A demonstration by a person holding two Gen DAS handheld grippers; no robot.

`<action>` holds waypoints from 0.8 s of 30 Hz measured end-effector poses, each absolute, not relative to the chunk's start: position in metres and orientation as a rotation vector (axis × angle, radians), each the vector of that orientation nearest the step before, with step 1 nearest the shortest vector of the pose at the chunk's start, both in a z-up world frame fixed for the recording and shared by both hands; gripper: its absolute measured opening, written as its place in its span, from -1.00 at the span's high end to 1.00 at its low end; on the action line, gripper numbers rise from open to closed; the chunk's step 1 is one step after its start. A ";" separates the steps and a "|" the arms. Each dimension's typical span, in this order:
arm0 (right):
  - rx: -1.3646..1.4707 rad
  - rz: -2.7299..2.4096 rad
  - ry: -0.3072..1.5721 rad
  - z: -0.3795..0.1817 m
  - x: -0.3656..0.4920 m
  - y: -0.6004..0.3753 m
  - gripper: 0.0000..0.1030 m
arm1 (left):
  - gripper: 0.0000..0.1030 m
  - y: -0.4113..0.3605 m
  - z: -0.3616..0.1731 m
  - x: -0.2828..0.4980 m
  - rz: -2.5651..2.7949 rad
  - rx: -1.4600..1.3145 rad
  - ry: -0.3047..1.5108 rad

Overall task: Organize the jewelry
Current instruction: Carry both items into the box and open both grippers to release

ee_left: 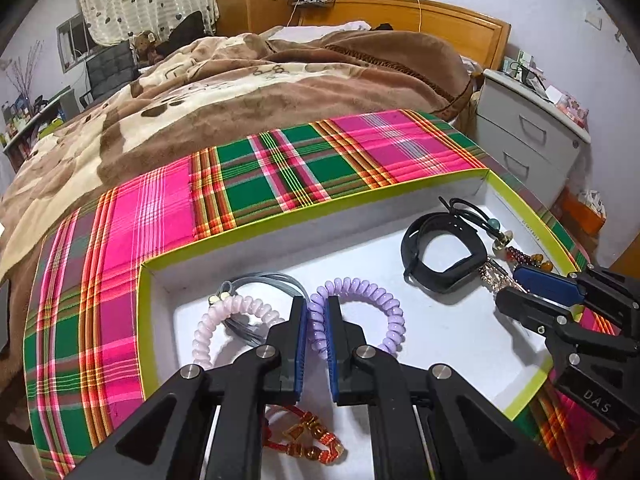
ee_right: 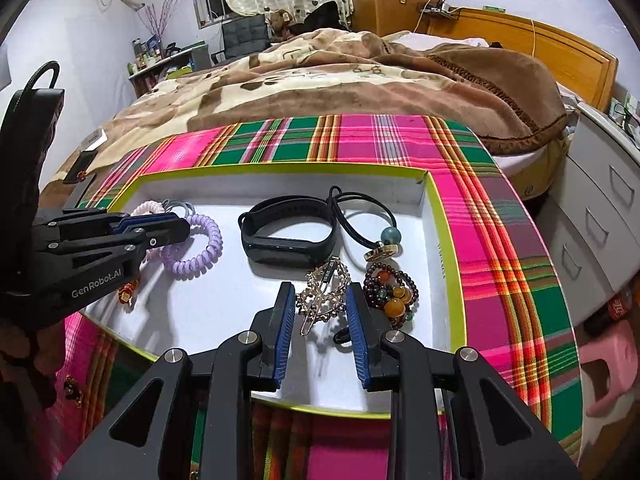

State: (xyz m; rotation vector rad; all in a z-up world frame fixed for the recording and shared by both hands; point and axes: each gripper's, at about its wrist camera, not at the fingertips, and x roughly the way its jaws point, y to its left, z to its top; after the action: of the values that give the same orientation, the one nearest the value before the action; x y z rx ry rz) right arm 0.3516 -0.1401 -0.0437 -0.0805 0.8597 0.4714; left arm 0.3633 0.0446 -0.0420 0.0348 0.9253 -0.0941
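Observation:
A shallow white tray with a lime-green rim (ee_left: 320, 206) (ee_right: 452, 264) holds the jewelry. My left gripper (ee_left: 317, 312) (ee_right: 176, 226) is shut on a purple spiral hair tie (ee_left: 372, 300) (ee_right: 200, 246) that lies on the tray floor. A pink spiral tie (ee_left: 224, 320) and grey elastic bands (ee_left: 260, 282) lie beside it. My right gripper (ee_right: 320, 300) (ee_left: 516, 280) is open, its fingers either side of a gold sparkly hair clip (ee_right: 324, 292). A black wristband (ee_right: 288, 236) (ee_left: 440, 256), a black cord with a bead (ee_right: 388, 236) and a beaded bracelet (ee_right: 392, 292) lie nearby.
A red and gold woven bracelet (ee_left: 308, 440) lies at the tray's near left. The tray sits on a pink and green plaid cloth (ee_left: 160, 216) (ee_right: 500, 240) at the bed's edge. A brown blanket (ee_left: 240, 92) lies behind. White drawers (ee_left: 528, 136) stand to the right.

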 end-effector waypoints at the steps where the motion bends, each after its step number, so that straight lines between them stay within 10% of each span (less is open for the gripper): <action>1: -0.082 0.472 0.862 -0.044 0.352 -0.140 0.47 | 0.83 0.045 -0.042 0.363 -0.095 0.034 0.927; 24: -0.069 0.472 0.820 -0.032 0.341 -0.146 0.26 | 0.56 0.046 -0.036 0.353 -0.119 -0.004 0.896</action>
State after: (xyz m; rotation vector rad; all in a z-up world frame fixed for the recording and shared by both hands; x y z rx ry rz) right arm 0.3411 -0.1458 -0.0319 -0.0693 0.8196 0.4724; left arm 0.3530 0.0461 -0.0356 -0.0042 0.8960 -0.1190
